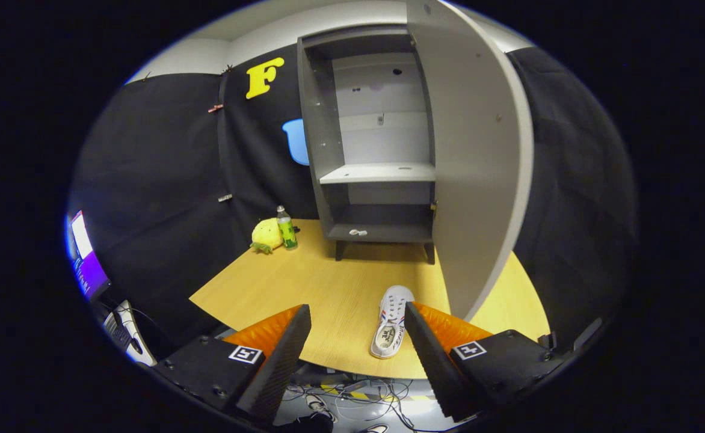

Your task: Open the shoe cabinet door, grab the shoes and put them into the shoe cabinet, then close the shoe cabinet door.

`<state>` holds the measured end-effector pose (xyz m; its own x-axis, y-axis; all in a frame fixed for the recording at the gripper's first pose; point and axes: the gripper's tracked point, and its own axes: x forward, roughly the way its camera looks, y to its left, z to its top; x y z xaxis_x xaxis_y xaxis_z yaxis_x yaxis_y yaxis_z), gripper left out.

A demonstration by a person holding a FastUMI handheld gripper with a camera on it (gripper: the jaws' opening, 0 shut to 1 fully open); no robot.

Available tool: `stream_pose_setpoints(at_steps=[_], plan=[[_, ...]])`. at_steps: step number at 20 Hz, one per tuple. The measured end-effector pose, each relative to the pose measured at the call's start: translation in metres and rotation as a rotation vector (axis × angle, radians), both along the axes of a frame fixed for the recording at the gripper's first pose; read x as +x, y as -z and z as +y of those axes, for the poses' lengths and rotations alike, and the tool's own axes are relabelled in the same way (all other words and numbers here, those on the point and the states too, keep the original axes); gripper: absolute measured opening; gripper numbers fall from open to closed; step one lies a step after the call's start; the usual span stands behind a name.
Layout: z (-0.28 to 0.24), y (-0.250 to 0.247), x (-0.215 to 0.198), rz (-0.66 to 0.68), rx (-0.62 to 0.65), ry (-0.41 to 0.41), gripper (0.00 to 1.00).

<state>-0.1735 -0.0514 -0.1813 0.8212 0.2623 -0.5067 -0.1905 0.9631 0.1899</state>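
A grey shoe cabinet (328,132) stands at the far side of the wooden table, its door (479,156) swung wide open toward me on the right. Inside are a light shelf (379,173) and a darker bottom shelf (382,231) holding a small white object. One white shoe (392,322) with red and blue stripes lies on the table, toe toward the cabinet, just ahead of my fingers and close to the right one. My gripper (357,319) hangs above the table's near edge, open, with nothing between its fingers.
A yellow plush toy (266,235) and a green-labelled bottle (286,228) sit on the table (304,282) left of the cabinet. A screen (85,258) and keyboard are off the table at far left. Cables lie on the floor below the near edge.
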Motion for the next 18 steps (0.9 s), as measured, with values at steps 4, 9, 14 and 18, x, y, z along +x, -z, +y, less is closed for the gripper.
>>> stream_pose_setpoints(at_steps=[4, 9, 14, 18], plan=[[0.013, 0.088, 0.040, 0.138, -0.056, 0.047, 0.99], [0.008, 0.155, 0.105, 0.152, -0.187, 0.138, 0.99], [0.016, 0.216, 0.117, 0.251, -0.313, 0.083, 0.99], [0.008, 0.245, 0.120, 0.320, -0.311, 0.124, 0.99]])
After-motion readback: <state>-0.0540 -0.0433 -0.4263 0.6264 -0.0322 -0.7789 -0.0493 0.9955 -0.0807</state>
